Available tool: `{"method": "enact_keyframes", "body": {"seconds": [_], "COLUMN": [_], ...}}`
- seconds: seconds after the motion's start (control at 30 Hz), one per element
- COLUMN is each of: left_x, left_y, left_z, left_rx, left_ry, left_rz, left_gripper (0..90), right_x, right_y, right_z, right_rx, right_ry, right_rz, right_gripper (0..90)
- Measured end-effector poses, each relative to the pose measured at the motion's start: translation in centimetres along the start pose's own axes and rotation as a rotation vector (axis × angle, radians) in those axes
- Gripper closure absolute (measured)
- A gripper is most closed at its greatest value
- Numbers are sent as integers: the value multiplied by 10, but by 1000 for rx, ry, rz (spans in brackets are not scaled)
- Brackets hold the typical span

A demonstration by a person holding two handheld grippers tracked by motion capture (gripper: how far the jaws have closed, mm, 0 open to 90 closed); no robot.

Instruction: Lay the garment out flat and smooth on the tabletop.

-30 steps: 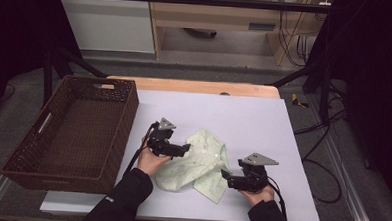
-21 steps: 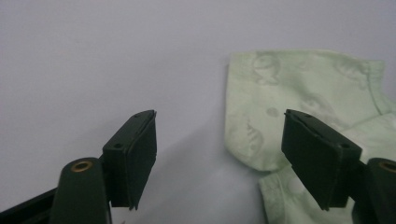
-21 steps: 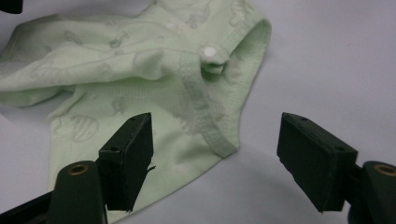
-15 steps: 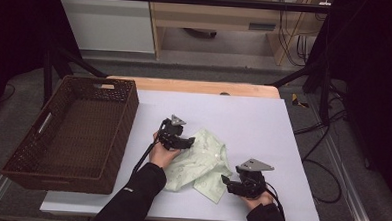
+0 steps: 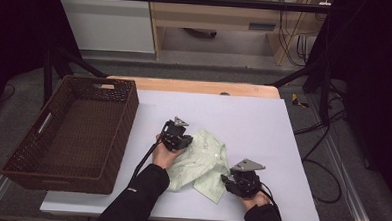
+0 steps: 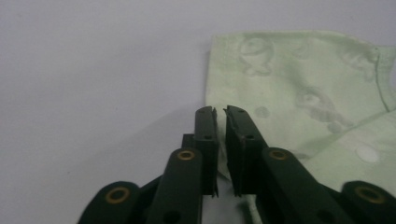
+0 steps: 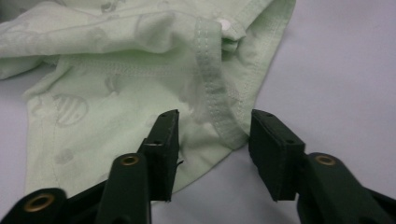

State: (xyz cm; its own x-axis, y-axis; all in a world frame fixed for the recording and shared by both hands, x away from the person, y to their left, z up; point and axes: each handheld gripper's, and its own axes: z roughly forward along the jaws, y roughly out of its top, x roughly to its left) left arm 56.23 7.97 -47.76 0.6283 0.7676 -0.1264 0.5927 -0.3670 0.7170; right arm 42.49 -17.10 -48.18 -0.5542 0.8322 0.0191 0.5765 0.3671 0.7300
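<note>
A pale green shirt (image 5: 201,163) lies crumpled on the white table (image 5: 263,123), a little below the middle of the high view, between the two hands. The left gripper (image 5: 178,140) sits at the shirt's upper left edge. In the left gripper view its jaws have just been closing and now stand nearly together, clenched on the cloth's left edge (image 6: 219,140), which runs up between them. The right gripper (image 5: 233,181) is at the shirt's lower right corner. In the right gripper view its jaws have just been closing too, yet a clear gap remains: the stitched hem (image 7: 215,107) lies between them, the left jaw resting over the cloth and the right jaw on the bare table just beside the hem, so the fabric is not pinched. A brown wicker basket (image 5: 121,112) stands at the left of the high view, near the table's left edge and apart from the shirt.
</note>
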Motion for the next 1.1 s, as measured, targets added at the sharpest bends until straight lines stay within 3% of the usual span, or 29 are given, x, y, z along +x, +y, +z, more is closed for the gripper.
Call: {"method": "enact_keyframes", "body": {"seconds": [0.13,0.2,0.3,0.43,0.5,0.67,0.8,0.93,1.0,1.1], "left_x": [-2,-2,-1,-2,-3,-7,-12,-10,-5,4], "left_y": [0,0,0,-4,-11,-32,-50,-59,-56,-44], "left_z": [-2,-8,-19,-36,-57,-93,-104,-98,-95,-93], "left_rx": [-6,-18,-37,-61,-83,-90,-68,-47,-51,-91], "left_ry": [0,4,4,7,25,71,88,79,89,91], "left_rz": [1,5,5,15,46,72,67,53,34,1], "left_gripper": [882,885,888,890,891,890,888,872,745,512], "right_x": [2,3,1,-2,-5,-15,-21,-27,-29,-32], "right_y": [2,3,6,12,15,30,42,43,39,34], "right_z": [0,0,-2,-12,-18,-30,-20,5,14,9], "right_rx": [11,14,24,-17,-43,-88,-66,9,41,31], "right_ry": [33,46,53,48,50,66,68,30,9,-14], "right_rz": [-4,-12,-30,-41,-35,-30,-24,-10,1,21], "right_gripper": [793,821,842,843,843,839,833,806,753,631]}}
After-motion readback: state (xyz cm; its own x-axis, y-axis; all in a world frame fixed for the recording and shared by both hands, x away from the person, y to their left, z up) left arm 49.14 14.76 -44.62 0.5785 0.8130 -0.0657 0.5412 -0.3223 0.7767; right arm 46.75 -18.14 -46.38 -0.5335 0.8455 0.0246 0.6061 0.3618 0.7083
